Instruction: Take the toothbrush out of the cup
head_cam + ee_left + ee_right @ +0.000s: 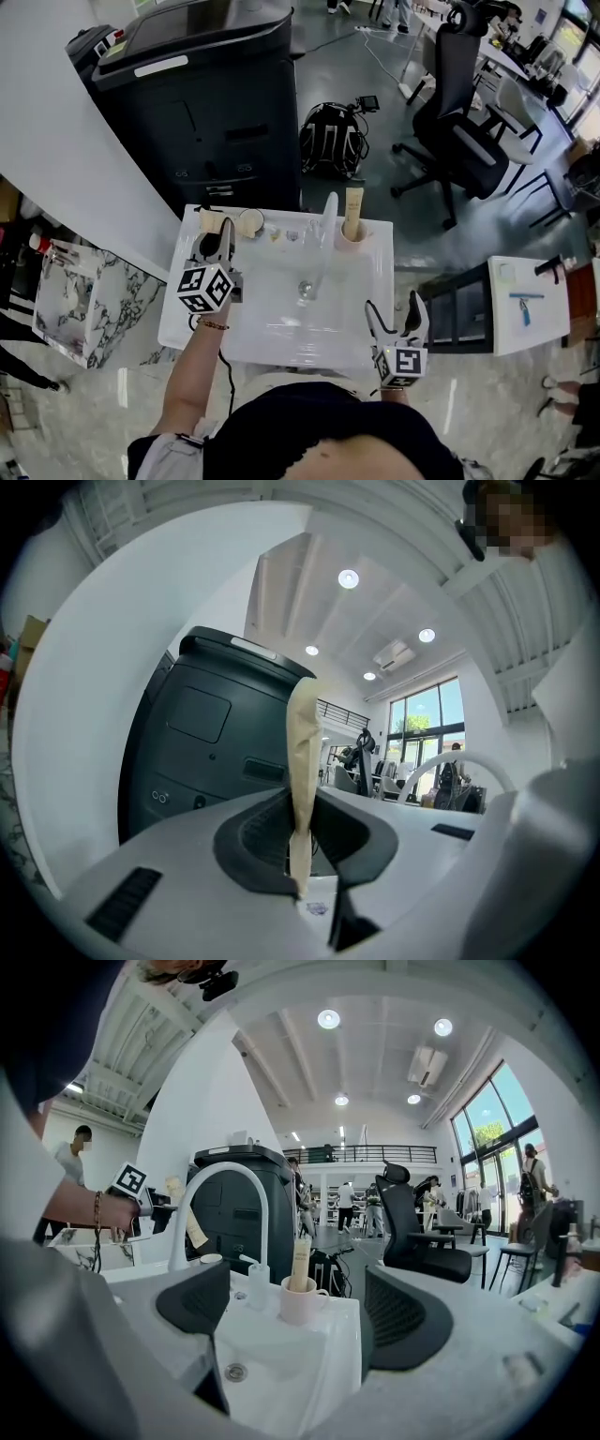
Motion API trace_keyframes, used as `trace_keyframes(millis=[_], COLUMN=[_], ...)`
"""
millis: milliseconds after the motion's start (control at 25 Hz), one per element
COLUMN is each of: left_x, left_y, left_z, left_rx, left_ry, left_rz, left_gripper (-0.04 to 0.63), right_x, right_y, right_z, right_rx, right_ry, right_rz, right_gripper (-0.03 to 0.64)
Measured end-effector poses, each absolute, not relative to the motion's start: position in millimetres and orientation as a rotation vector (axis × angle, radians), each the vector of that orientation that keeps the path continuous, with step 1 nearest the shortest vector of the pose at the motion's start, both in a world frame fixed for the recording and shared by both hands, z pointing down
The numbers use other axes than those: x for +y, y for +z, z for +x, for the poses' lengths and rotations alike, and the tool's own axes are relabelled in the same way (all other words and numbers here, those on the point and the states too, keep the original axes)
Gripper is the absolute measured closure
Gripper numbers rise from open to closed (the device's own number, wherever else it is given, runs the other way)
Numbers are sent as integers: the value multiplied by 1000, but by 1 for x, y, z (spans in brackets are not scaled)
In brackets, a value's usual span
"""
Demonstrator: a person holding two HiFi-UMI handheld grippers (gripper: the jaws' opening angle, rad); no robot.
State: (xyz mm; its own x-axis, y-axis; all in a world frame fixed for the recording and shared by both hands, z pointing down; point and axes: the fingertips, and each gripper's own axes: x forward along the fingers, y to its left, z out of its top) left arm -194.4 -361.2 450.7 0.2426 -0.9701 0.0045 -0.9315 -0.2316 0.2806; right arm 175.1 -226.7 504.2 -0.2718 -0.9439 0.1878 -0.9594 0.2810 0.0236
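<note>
My left gripper (305,847) has its jaws clamped on the toothbrush (302,752) — upright, looks clear above the cup (250,222). Right gripper (394,317) — jaws wide apart, holding nothing.

A white washbasin (379,281) carries everything here — a shallow rectangular bowl with a flat ledge along its back edge. A white arched faucet (325,230) rises from the middle of that ledge and curves out over the bowl, above the round metal drain (306,291). At the ledge's right end stands a pale pink cup (300,1302) with a tan wrapped packet (300,1262) upright in it. Just left of the cup sits a small pump bottle (258,1283). Left of the faucet's base — a low round container (250,222).
</note>
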Motion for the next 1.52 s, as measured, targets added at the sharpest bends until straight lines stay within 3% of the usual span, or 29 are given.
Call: trace_keyframes(millis=[840, 1520], left_x=[-214, -194], left_y=[440, 492], left_z=[-150, -143], left_rx=[-1654, -1659], left_ry=[-289, -196], left_rz=[2358, 2243], left_gripper=[555, 555], right_x=[-231, -283], right_y=[504, 515], right_z=[164, 158], right_rx=[-2458, -2537], right_ry=[142, 235], right_rz=[1727, 1607], right_gripper=[170, 170])
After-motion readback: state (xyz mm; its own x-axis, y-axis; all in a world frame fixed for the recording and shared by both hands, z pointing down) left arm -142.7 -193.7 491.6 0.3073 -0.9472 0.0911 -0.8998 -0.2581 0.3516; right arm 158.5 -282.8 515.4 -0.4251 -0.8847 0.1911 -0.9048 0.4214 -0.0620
